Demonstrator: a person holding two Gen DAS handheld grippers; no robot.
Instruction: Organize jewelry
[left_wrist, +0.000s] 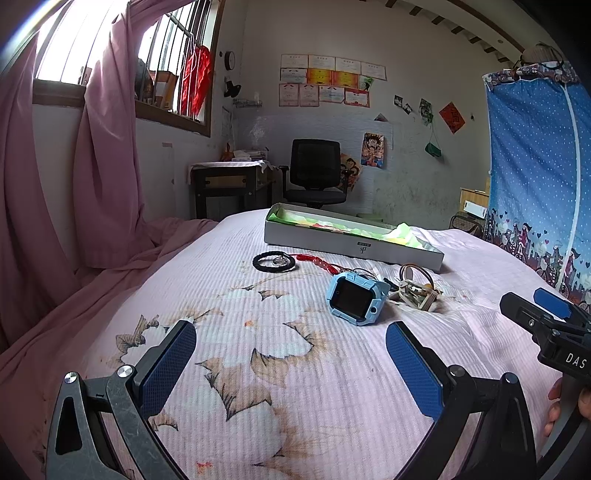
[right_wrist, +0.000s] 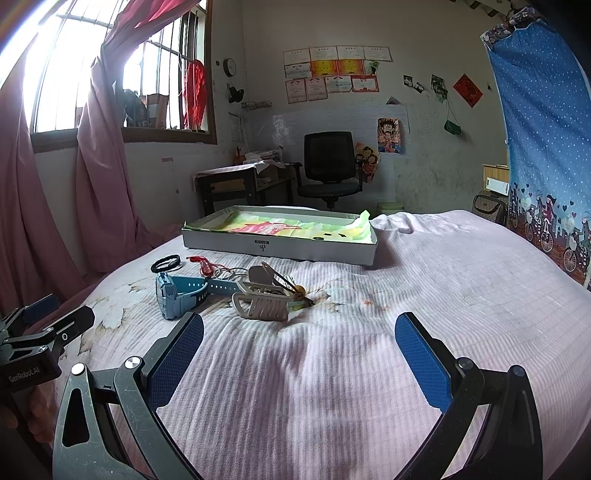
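Note:
A flat white box (left_wrist: 314, 242) lined with green and yellow paper lies on the bed; it also shows in the right wrist view (right_wrist: 221, 242). In front of it lie a black braided bracelet (left_wrist: 274, 261) (right_wrist: 166, 263), a red cord bracelet (left_wrist: 317, 261) (right_wrist: 201, 263), a light-blue watch (left_wrist: 356, 298) (right_wrist: 177, 293) and beige hair clips (left_wrist: 415, 290) (right_wrist: 264, 301). My left gripper (left_wrist: 291, 363) is open and empty, just short of the watch. My right gripper (right_wrist: 299, 358) is open and empty, near the clips.
The bed (left_wrist: 258, 369) has a pink sheet with a flower print. Pink curtains (left_wrist: 55, 184) hang at the left. A desk (left_wrist: 229, 181) and black office chair (left_wrist: 314, 173) stand behind. A blue fabric wardrobe (left_wrist: 535, 177) is at the right.

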